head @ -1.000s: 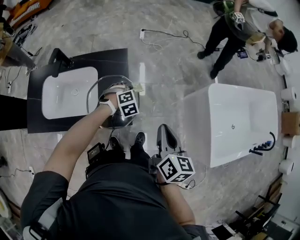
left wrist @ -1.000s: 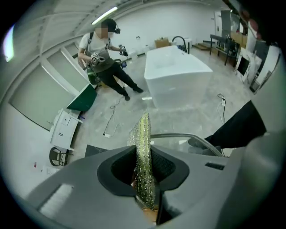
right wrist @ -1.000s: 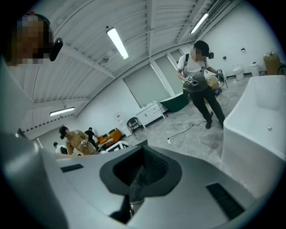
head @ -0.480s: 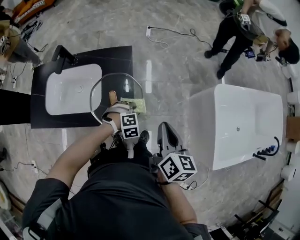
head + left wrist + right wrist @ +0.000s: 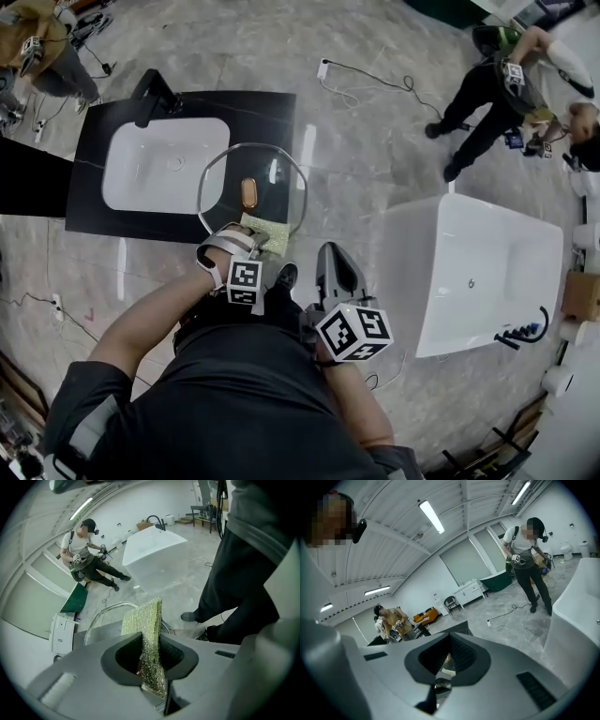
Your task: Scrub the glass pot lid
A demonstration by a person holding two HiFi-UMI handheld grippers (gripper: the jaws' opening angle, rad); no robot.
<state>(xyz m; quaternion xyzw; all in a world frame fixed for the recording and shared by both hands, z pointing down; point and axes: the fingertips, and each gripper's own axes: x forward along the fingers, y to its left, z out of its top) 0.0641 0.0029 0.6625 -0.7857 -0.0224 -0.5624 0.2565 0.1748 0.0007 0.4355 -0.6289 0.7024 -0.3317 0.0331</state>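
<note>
**A:** What is happening with the lid?

**B:** The lid (image 5: 281, 169) is hanging in the air in front of the person, partly over the black bench (image 5: 272, 112) and its sink (image 5: 164, 164). The right claw (image 5: 329, 253) is reaching toward the lid's near right rim. Its jaws are closed almost together, and they seem to be pinching that rim, though clear glass is hard to confirm. The left claw (image 5: 247, 236) is clenching a green sponge (image 5: 265, 231) and pressing it at the lid's near edge, just below the brown knob (image 5: 248, 192).

**A:** How should the scrubbing be going?

**B:** I would judge that the sponge should be lying flat on the glass and sweeping in overlapping strokes from rim to knob. The pressure should be staying light, because the lid is being held at one edge only and could twist or slip out. The right claw should be keeping a firm grip and bracing against each stroke.

**A:** What is differing from a moment ago?

**B:** Half a second ago the sponge was sitting further in, close beside the knob. Now the left claw is drawing back toward the person, and the sponge is reaching the near rim. The bench is also sitting further right in the head view.
</note>
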